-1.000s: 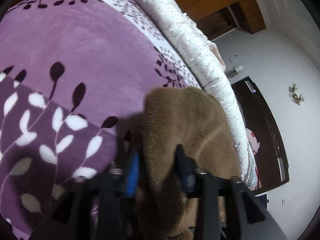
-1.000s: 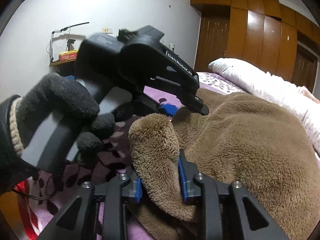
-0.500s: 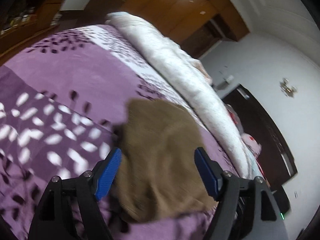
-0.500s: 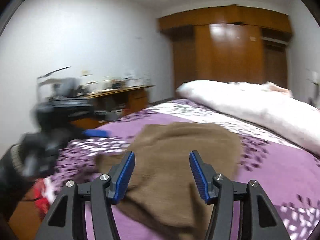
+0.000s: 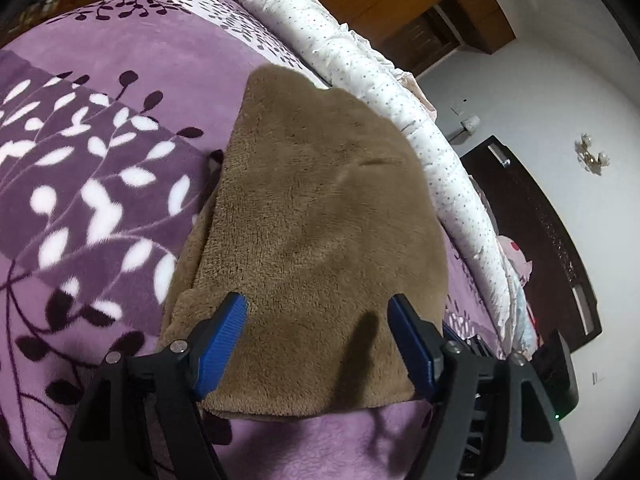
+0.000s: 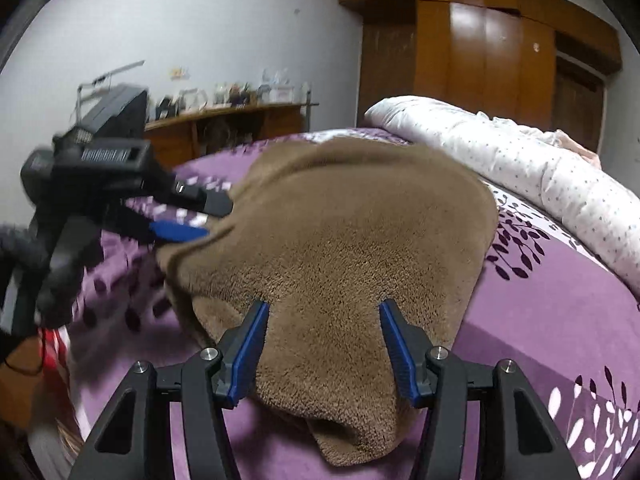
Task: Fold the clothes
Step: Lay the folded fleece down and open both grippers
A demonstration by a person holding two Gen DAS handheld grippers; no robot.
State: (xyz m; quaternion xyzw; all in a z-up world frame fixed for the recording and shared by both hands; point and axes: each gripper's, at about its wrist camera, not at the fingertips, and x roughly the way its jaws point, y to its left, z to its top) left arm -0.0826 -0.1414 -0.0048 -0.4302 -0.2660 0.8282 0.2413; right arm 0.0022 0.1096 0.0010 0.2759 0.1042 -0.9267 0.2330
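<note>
A brown fleece garment (image 5: 320, 200) lies folded on the purple leaf-print blanket (image 5: 100, 120) that covers the bed. My left gripper (image 5: 318, 312) hovers just short of the garment's near edge, open, its blue pads clear of the fabric. In the right wrist view the same garment (image 6: 352, 240) spreads away from me. My right gripper (image 6: 324, 312) is open above its near corner with nothing pinched. The left gripper (image 6: 208, 218) shows blurred at the garment's left edge, held by a dark-gloved hand (image 6: 24, 248).
A rolled white dotted quilt (image 5: 380, 80) runs along the far side of the bed, also visible as the quilt (image 6: 540, 168) at the right. A wooden wardrobe (image 6: 480, 60) stands behind it. A cluttered desk (image 6: 240, 116) lines the left wall.
Both grippers, shut on bunched brown fleece a second ago, have opened and drawn back. The garment has dropped and lies flat, folded on the blanket.
</note>
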